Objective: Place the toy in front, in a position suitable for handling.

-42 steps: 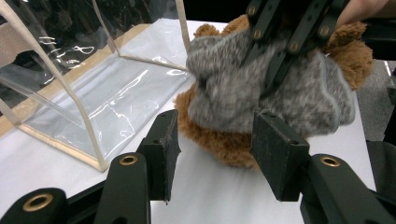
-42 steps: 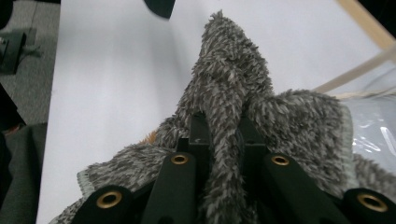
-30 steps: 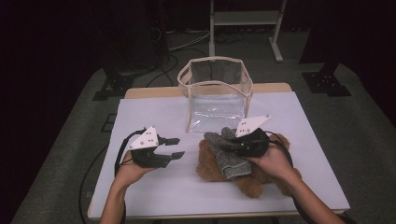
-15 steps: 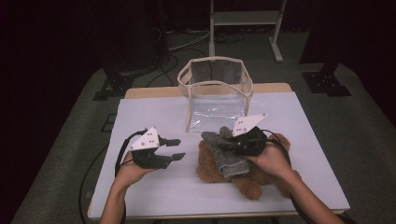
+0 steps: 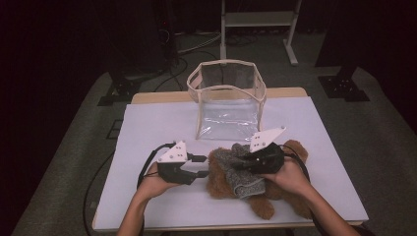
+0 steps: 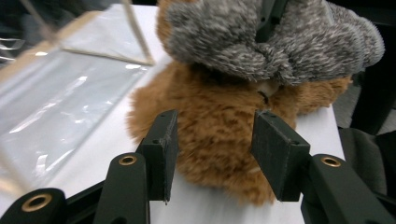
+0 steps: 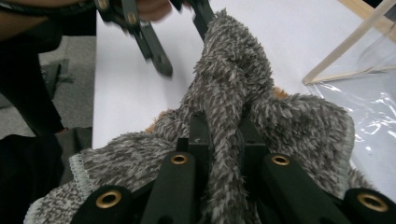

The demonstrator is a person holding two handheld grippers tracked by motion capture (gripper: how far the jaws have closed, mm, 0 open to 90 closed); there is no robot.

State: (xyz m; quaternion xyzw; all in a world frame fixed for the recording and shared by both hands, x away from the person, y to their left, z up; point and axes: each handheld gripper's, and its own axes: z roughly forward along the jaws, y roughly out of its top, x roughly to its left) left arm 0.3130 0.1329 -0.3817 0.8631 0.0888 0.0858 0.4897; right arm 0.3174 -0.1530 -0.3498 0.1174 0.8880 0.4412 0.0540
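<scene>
A brown plush teddy bear [image 5: 255,189] lies on the white-covered table [image 5: 147,123], in front of a clear plastic bag with cream trim [image 5: 226,101] that stands open near the table's far edge. A fuzzy grey knitted cloth [image 5: 241,169] is draped over the bear's upper part. The right gripper [image 7: 219,140] has its jaws pressed together on a raised fold of that cloth. The left gripper [image 6: 212,154] has its jaws apart, one on each side of the bear's brown fur; whether the pads [image 6: 161,151] actually touch the fur is hard to tell, as this part of the left gripper view is slightly blurred.
</scene>
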